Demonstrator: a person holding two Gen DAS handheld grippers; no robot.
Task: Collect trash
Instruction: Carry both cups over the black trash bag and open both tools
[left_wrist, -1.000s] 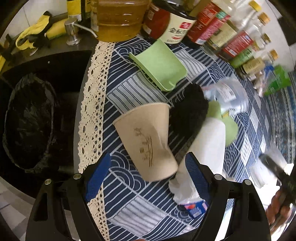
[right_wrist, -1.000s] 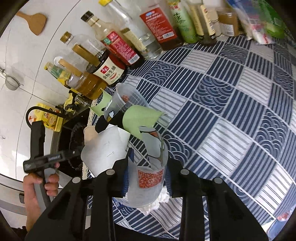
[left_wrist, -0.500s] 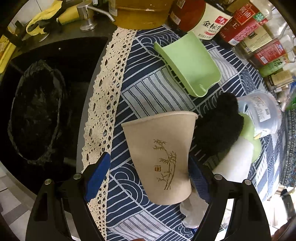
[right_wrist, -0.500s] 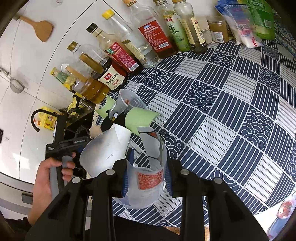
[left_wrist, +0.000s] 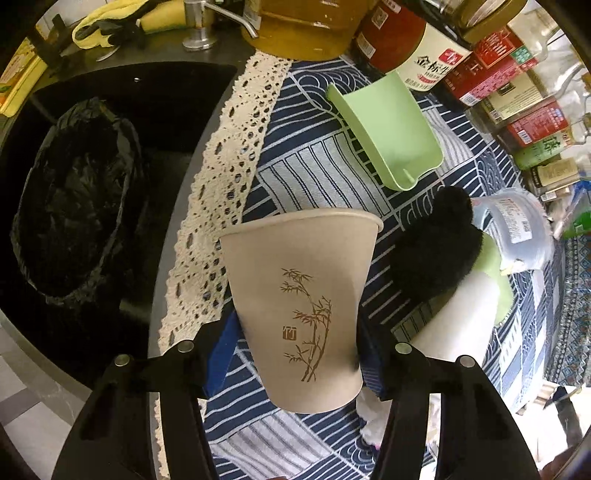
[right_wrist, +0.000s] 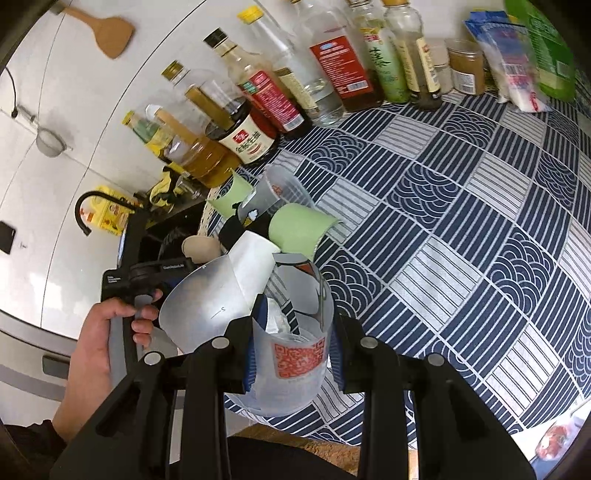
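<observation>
Closing just now, the left gripper (left_wrist: 295, 363) has its blue fingers (left_wrist: 221, 354) clamped on a beige paper cup (left_wrist: 301, 306) above the patterned counter (left_wrist: 321, 173). The right gripper (right_wrist: 291, 354) holds a torn plastic cup (right_wrist: 291, 365) at a narrow opening. Farther off, a black-lined bin (left_wrist: 74, 203) sits in the sink.

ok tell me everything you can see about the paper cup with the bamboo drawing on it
The paper cup is plain beige, tapered, with a rolled rim and a brown bamboo sprig and small seal mark printed on its side. It looks undamaged apart from a slight dent where the fingers press. It lies tipped, its rim pointing away from the left wrist camera, over the blue patterned tablecloth. The left gripper, whose fingers have just been closing, clamps its lower half between blue pads. A black fuzzy object sits close beside its rim.
</observation>
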